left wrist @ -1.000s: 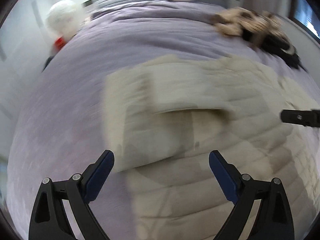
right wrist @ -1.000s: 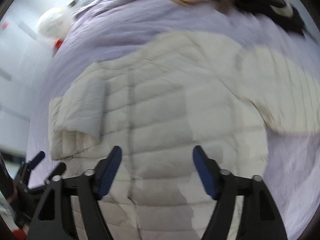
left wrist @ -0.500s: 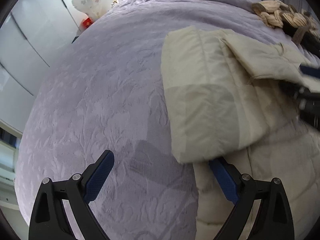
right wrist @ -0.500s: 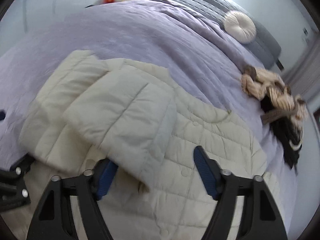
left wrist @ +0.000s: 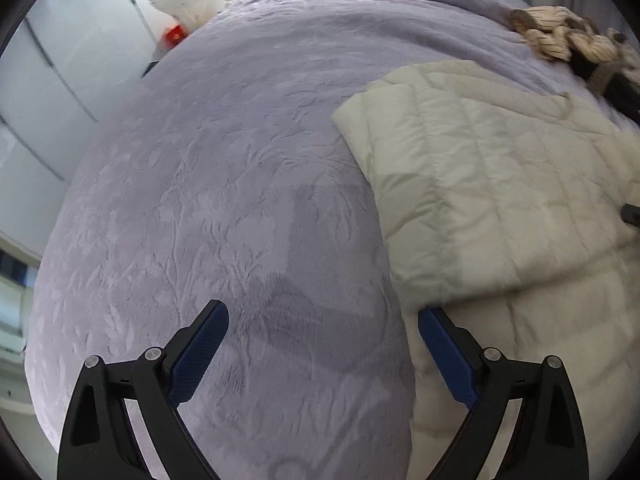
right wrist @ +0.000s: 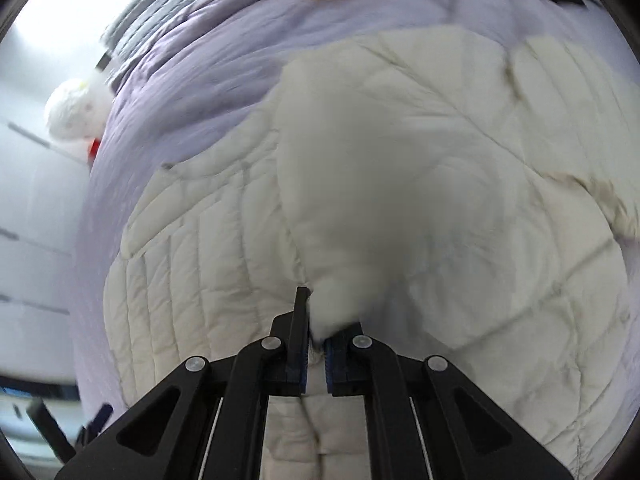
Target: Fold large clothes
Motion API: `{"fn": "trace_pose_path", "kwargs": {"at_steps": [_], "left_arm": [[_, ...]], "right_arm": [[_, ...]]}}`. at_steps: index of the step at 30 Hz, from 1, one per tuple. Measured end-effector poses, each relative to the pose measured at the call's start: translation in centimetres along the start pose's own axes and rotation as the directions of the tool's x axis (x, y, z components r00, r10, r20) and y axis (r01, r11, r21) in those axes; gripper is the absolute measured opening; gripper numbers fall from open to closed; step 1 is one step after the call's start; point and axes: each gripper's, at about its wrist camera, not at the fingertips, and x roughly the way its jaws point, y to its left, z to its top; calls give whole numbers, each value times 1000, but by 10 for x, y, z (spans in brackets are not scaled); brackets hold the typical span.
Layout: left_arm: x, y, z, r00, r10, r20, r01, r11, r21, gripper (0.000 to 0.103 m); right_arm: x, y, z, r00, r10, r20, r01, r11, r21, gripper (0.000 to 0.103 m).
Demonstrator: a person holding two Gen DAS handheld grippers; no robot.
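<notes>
Left wrist view: the left gripper (left wrist: 322, 356) stands wide apart over the purple bedspread (left wrist: 224, 184), holding nothing; the cream quilted jacket (left wrist: 500, 200) lies ahead and right, a folded flap's edge overlapping its right finger.

Right wrist view: the right gripper (right wrist: 314, 344) has just closed, pinching a bunched fold of the jacket (right wrist: 400, 200), which spreads ahead of the fingers.

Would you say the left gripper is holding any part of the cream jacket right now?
No, the left gripper stands wide open over the purple bedspread, with only one finger beside the edge of the jacket.
</notes>
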Motion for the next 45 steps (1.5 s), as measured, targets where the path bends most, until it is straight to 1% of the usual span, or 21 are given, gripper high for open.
{"fn": "trace_pose_path", "kwargs": {"at_steps": [2, 4, 7, 11, 12, 14, 15, 19, 20, 21, 23, 25, 26, 28, 29, 30, 33, 35, 39, 44, 45], "left_arm": [[-16, 11, -3, 998, -59, 14, 60, 998, -15, 96], [-29, 24, -1, 995, -88, 48, 91, 994, -52, 96], [-35, 38, 19, 991, -89, 100, 100, 989, -107, 96], [-10, 28, 57, 987, -90, 130, 103, 989, -102, 96], [-1, 21, 65, 987, -93, 128, 105, 990, -90, 96], [16, 4, 71, 991, -61, 119, 68, 996, -62, 96], [26, -3, 74, 994, -47, 99, 52, 997, -56, 96], [47, -4, 74, 998, -40, 45, 43, 997, -62, 96], [49, -3, 74, 998, -40, 42, 42, 997, -63, 96], [50, -2, 74, 998, -41, 40, 43, 997, -62, 96], [51, -2, 74, 999, -36, 40, 38, 998, -53, 96], [50, -3, 74, 999, -27, 42, 29, 999, -42, 96], [49, -5, 73, 999, -24, 43, 26, 999, -39, 96], [51, -5, 72, 999, -20, 40, 21, 999, -40, 96], [52, -5, 73, 999, -13, 36, 15, 999, -41, 96], [52, -8, 72, 999, -4, 34, 5, 999, -41, 96], [54, -9, 69, 1000, 10, 29, -10, 999, -30, 96], [57, -9, 69, 999, 21, 26, -21, 1000, -23, 96], [60, -7, 68, 1000, 28, 10, -28, 999, -30, 96], [35, -6, 70, 999, 29, 18, -29, 999, -35, 96], [29, -6, 69, 999, 34, 22, -33, 999, -38, 96]], "right_arm": [[-2, -7, 2, 1000, 1, 4, -1, 1000, 24, 7], [-2, -11, 3, 1000, -1, 3, 1, 1000, 29, 7], [1, -13, 5, 1000, -1, -8, 1, 1000, 20, 7], [11, -9, 6, 999, 31, -43, -29, 998, 47, 7], [13, -7, 4, 998, 39, -46, -36, 998, 50, 7], [16, -2, 1, 998, 35, -45, -34, 999, 35, 7], [17, -1, 0, 999, 25, -46, -24, 999, 27, 7], [9, -9, -3, 995, 40, -89, -39, 999, 22, 10], [3, -10, -5, 992, 58, -111, -57, 998, 10, 23], [-6, -11, -7, 990, 71, -121, -73, 997, -10, 48], [-26, -14, -12, 994, 55, -99, -61, 997, -53, 81], [-47, -18, -13, 999, -2, -35, -1, 996, -88, 81], [-55, -20, -13, 999, -37, -7, 36, 995, -93, 78], [-63, -24, -5, 998, -52, 40, 55, 996, -76, 59], [-61, -24, 0, 997, -63, 42, 66, 995, -69, 35], [-57, -23, 3, 996, -77, 34, 79, 994, -70, 17], [-35, -15, 4, 997, -83, 8, 83, 991, -108, 9], [-20, -15, -1, 995, -102, -15, 99, 988, -118, 9], [2, -30, -7, 993, -91, -75, 89, 995, -38, 7], [-16, -28, -4, 995, -71, -71, 69, 997, -34, 8], [-21, -29, -4, 996, -62, -69, 60, 998, -32, 10]]}}
